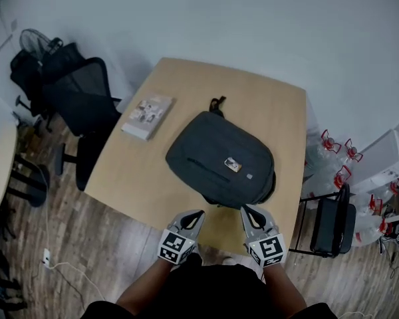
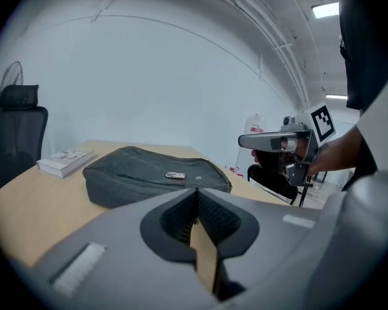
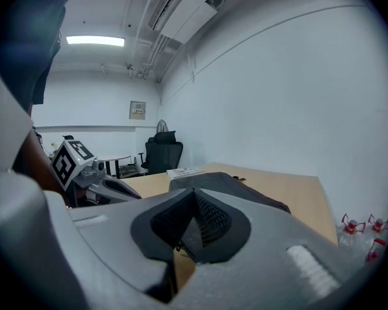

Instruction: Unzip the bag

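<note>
A dark grey backpack (image 1: pixel 216 157) lies flat on the wooden table (image 1: pixel 266 102), its carry loop toward the far edge and a small metal badge (image 1: pixel 233 165) on its front. A zipper line (image 1: pixel 206 165) crosses the front pocket. My left gripper (image 1: pixel 194 215) and right gripper (image 1: pixel 249 211) hover side by side at the table's near edge, just short of the bag, both shut with nothing between the jaws. The left gripper view shows the backpack (image 2: pixel 149 173) beyond its shut jaws and the right gripper (image 2: pixel 279 141) off to the right. In the right gripper view the backpack (image 3: pixel 239 187) lies ahead.
A white book (image 1: pixel 147 116) lies on the table left of the bag. Black office chairs (image 1: pixel 86 108) stand at the table's left, a black chair (image 1: pixel 332 223) at its right. Water bottles with red handles (image 1: pixel 336 153) sit on the floor at the right wall.
</note>
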